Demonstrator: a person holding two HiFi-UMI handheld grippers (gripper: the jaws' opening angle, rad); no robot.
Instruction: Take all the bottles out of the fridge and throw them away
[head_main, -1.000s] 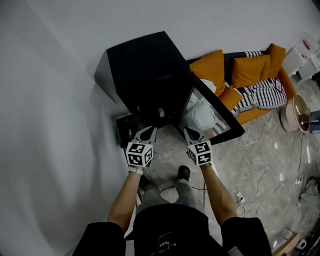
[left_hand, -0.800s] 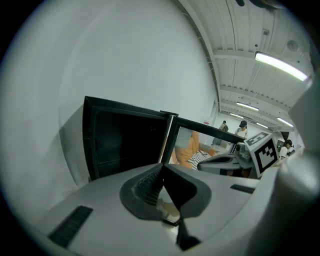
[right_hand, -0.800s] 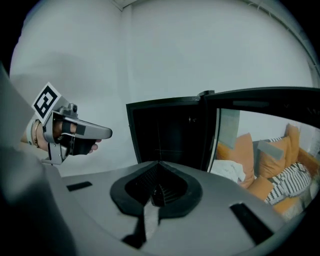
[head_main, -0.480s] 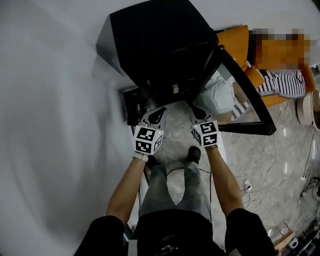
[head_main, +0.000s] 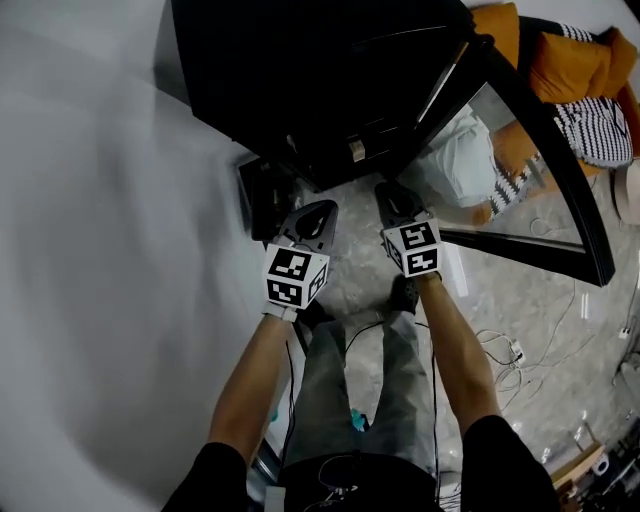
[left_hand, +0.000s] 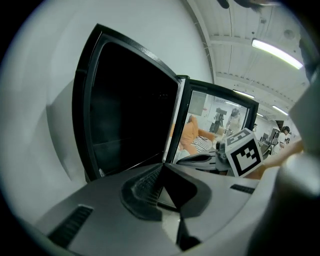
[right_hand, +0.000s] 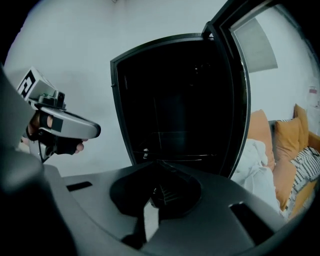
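White wall (head_main: 90, 200), fridge (head_main: 300, 70) facing right tool (head_main: 390, 192)

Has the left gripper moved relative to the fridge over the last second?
Yes. The left gripper has drawn closer to the lower front edge of the open fridge, which now fills more of the head view.

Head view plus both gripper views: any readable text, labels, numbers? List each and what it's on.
No readable text anywhere.
The two marker cubes: black-and-white square patterns only, no letters or digits.
Small pale tag at the fridge lower edge: too small to read.
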